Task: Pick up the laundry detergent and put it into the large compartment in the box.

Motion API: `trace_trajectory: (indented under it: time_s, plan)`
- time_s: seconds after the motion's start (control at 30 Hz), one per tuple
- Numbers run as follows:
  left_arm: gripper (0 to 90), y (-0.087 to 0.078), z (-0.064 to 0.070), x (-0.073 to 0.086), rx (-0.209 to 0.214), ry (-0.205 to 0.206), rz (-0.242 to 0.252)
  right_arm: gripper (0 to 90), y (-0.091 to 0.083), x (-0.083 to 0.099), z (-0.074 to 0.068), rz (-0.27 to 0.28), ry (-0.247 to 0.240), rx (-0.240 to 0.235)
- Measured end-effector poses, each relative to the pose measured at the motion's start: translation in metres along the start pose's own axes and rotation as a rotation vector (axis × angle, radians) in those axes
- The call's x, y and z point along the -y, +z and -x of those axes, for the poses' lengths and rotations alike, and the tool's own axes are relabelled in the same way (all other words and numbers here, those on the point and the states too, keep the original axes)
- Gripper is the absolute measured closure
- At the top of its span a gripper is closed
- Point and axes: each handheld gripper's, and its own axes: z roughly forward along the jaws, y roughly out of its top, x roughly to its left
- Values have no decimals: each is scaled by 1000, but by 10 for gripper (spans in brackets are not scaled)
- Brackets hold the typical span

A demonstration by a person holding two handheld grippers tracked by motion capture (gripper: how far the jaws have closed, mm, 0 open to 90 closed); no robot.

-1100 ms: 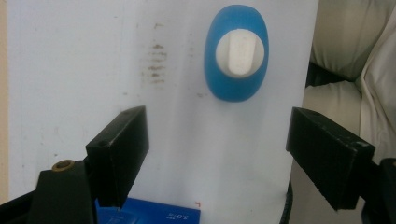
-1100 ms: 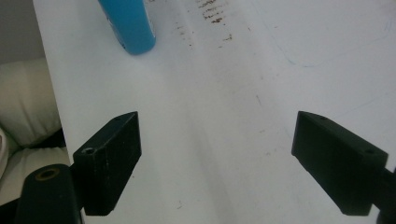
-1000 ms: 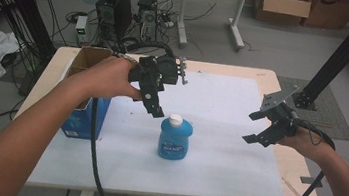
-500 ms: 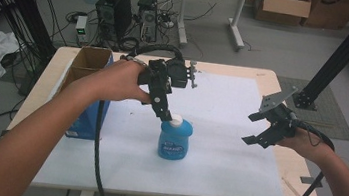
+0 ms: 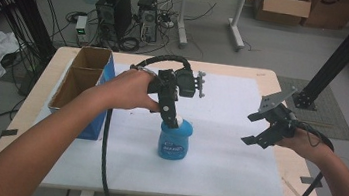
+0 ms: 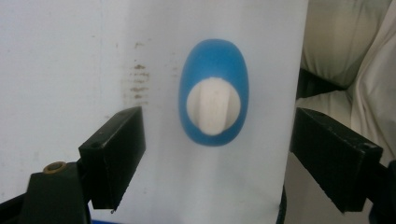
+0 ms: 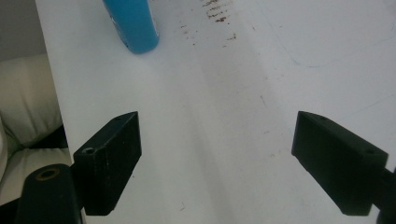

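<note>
The left gripper [image 5: 172, 119] hangs over the blue bottle's [image 5: 175, 140] white cap [image 5: 173, 121]; the right gripper [image 5: 264, 130] hovers well apart, jaws spread.

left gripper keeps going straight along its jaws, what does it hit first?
Most likely the white cap of the blue bottle. The left gripper points straight down over it, jaws open and spread wider than the bottle. How far above it sits is unclear.

1. A lab or workshop: computer towers [image 5: 122, 13] stand on the bare grey floor [image 5: 279, 45] amid tangled cables [image 5: 134, 42].
2. Cardboard boxes [image 5: 287, 6] sit beyond the desk's far edge, near a second desk [image 5: 213, 12].
3. A black frame strut [image 5: 344, 53] rises at the desk's right far corner.
</note>
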Motion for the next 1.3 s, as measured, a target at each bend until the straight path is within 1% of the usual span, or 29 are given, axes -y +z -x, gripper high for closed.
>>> trace_trajectory:
  time_s: [0.03, 0.1, 0.17, 0.2, 0.23, 0.33, 0.37, 0.4, 0.43, 0.53, 0.6, 0.77, 0.87, 1.03, 1.13, 1.23, 1.3]
  plan:
    - [188, 3, 0, -1, -6, 10, -5, 158, 0, 0, 0, 0, 0, 0]
    - [187, 8, 0, -2, 7, 2, -17, 158, 0, 0, 0, 1, -2, 1]
    - [190, 13, 0, -3, 0, -3, -22, 158, 0, 0, 0, 5, -1, 2]
    - [185, 15, -1, -3, 4, -12, -23, 158, 0, 0, 0, 6, 0, 2]
    - [185, 17, -1, -3, 10, -13, -23, 158, 0, 0, 0, 6, -2, 1]
    - [185, 21, -1, -5, 8, -3, -27, 158, 1, 0, 0, 5, -3, 0]
    - [185, 25, -1, -7, 10, 8, -30, 158, 2, 1, 0, 3, -2, -2]
    - [185, 27, 0, -7, 10, 1, -31, 158, 2, 1, 0, 0, 0, -3]
    - [185, 29, 0, -8, 2, 11, -36, 158, 2, 1, 0, 0, 0, -2]
    - [183, 33, 0, -12, 4, 22, -42, 158, 2, 1, 1, 3, 0, -2]
    - [183, 35, 0, -13, 16, 18, -41, 158, 2, 1, 1, 7, 0, -3]
    - [183, 48, -1, -14, 21, 23, -61, 158, 3, 2, 2, 4, 1, -3]
    - [183, 52, -1, -14, 15, 29, -78, 158, 3, 2, 2, 2, -1, -4]
    - [185, 56, -1, -17, 18, 36, -85, 158, 3, 3, 2, 4, 1, -6]
    - [185, 59, -1, -18, 11, 39, -95, 158, 3, 3, 3, 6, -1, -5]
    - [186, 63, -2, -18, 22, 32, -96, 158, 2, 4, 3, 5, 3, -3]
    - [187, 67, -2, -17, 23, 37, -111, 158, 2, 5, 3, 7, 4, -3]
